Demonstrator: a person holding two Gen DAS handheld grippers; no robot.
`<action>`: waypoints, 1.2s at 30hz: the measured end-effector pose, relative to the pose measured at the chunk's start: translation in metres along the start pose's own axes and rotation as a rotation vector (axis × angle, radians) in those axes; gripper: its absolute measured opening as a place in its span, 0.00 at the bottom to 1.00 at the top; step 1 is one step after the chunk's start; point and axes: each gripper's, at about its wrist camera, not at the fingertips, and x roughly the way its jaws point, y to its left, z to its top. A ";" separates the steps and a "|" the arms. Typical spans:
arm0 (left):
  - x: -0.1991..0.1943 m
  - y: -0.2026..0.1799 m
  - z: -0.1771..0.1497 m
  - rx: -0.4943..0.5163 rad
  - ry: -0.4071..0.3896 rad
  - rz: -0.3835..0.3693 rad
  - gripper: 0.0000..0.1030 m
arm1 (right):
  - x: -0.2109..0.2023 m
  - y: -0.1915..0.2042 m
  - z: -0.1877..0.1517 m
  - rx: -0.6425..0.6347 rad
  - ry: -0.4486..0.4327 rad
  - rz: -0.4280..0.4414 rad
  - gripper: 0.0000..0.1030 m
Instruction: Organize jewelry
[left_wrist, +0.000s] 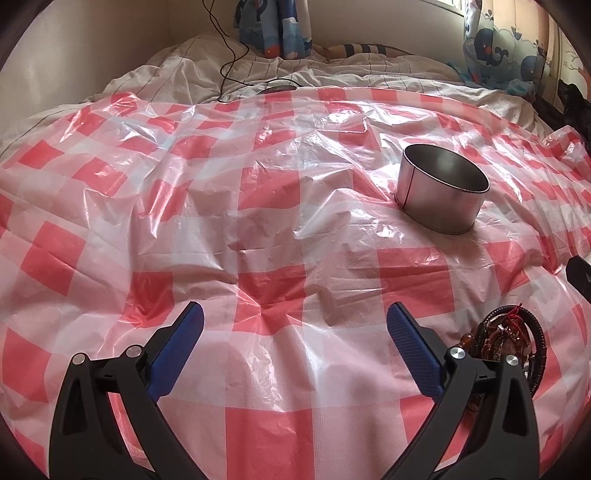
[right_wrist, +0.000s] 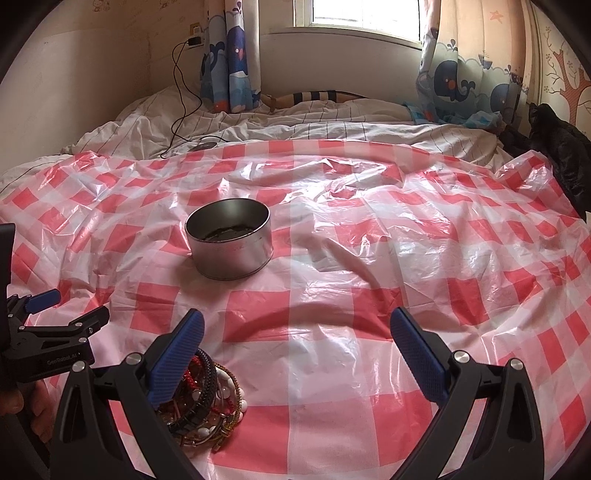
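A bed covered by a crinkled red-and-white checked plastic sheet (right_wrist: 332, 295), seen from two handheld claws. On the sheet stands a round, open silver metal tin (right_wrist: 229, 242), upright, with something dark lying in its bottom. Nearer the cameras lies a tangled heap of jewelry (right_wrist: 207, 398): dark beaded bracelets, red cord, a gold chain and white beads. The heap sits well apart from the tin, on the near side of it.

The right claw (right_wrist: 295, 354) is spread wide and holds nothing; its left blue pad is just beside the heap, partly covering it. The left claw (left_wrist: 295, 347) is likewise spread wide and empty over bare sheet, with the heap just outside its right finger.

The step in hand appears to be picking a piece from the heap to move into the tin. To do it well, the right claw would likely need to shift left so the heap sits between its pads, then close on a single outer strand, such as the dark beaded loop, not the whole knot. Lifting slowly should show whether other strands cling. The slippery sheet may bunch under pressure, so a light descent seems wise.
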 end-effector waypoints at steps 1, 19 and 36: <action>0.000 -0.001 0.000 0.003 -0.001 0.000 0.93 | 0.000 -0.001 0.000 0.002 0.002 0.001 0.94; 0.003 -0.003 -0.001 0.014 0.012 -0.007 0.93 | 0.004 0.000 -0.003 0.002 0.020 0.016 0.94; 0.006 -0.003 -0.001 0.021 0.024 -0.021 0.93 | 0.004 -0.003 -0.003 0.004 0.023 0.033 0.94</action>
